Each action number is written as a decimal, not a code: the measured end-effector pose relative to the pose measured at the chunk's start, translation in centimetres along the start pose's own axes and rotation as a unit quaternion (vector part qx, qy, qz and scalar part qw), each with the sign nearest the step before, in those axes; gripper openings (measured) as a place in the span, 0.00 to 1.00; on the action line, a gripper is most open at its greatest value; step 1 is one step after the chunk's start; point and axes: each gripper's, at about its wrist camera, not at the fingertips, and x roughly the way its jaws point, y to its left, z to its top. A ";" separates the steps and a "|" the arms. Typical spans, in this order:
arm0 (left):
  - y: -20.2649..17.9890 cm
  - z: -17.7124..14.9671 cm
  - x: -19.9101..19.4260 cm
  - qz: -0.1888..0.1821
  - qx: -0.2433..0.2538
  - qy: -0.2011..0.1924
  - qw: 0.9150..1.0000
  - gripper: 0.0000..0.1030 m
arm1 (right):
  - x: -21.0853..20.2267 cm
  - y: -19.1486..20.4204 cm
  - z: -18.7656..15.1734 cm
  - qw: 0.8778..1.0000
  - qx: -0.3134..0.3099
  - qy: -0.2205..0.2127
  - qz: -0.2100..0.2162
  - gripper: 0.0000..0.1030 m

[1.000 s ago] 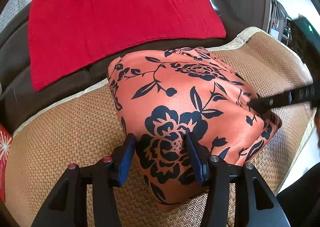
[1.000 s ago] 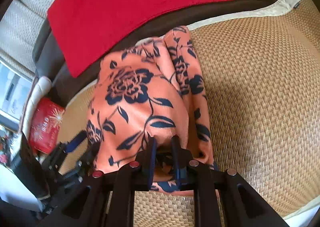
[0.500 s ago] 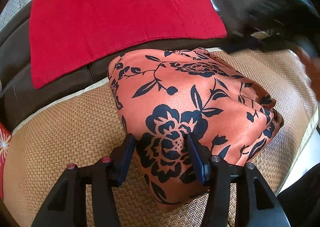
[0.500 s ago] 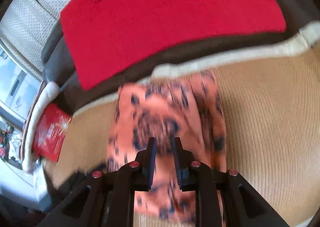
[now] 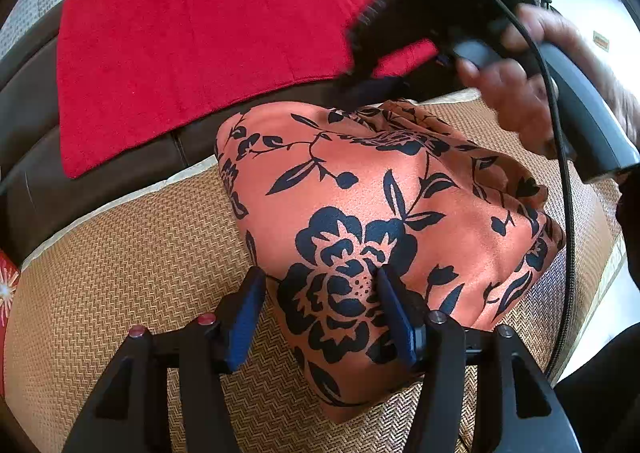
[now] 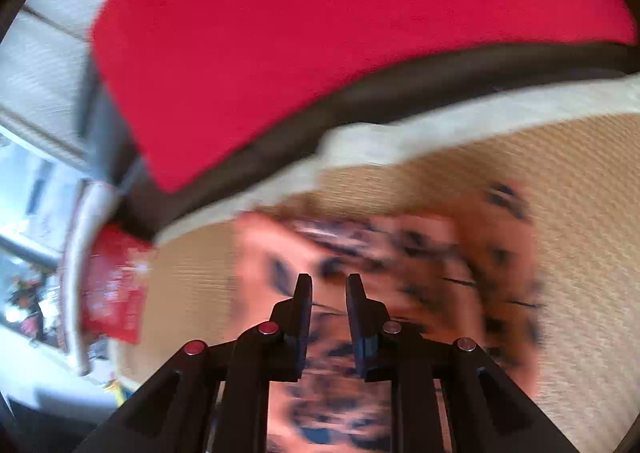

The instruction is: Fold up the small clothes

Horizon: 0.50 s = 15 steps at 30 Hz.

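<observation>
Folded orange floral cloth (image 5: 384,205) on a woven mat (image 5: 132,253), left gripper (image 5: 320,293) spread wide over its near corner, right gripper (image 6: 328,293) narrowly parted, holding nothing, above the cloth, red towel (image 5: 192,49) draped behind, red packet (image 6: 112,289) beside the mat

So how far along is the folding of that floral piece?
Mostly done: the floral garment lies folded into a compact bundle on the woven mat. The left gripper straddles its near corner, jaws open. The right gripper is lifted above it, empty. Possibly one last tidy remains.
</observation>
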 end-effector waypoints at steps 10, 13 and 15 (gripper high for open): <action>0.9 0.1 -0.3 -0.008 -0.010 -0.007 1.000 0.65 | 6.2 1.3 -1.0 0.999 0.003 0.033 0.031 0.19; 1.0 0.7 -1.4 -0.005 -0.006 -0.026 1.000 0.65 | 2.3 0.7 -2.1 0.999 0.005 0.002 0.034 0.21; 1.1 1.1 -2.7 -0.002 -0.011 -0.053 0.999 0.65 | -1.1 0.4 -4.0 0.999 -0.001 -0.033 0.029 0.21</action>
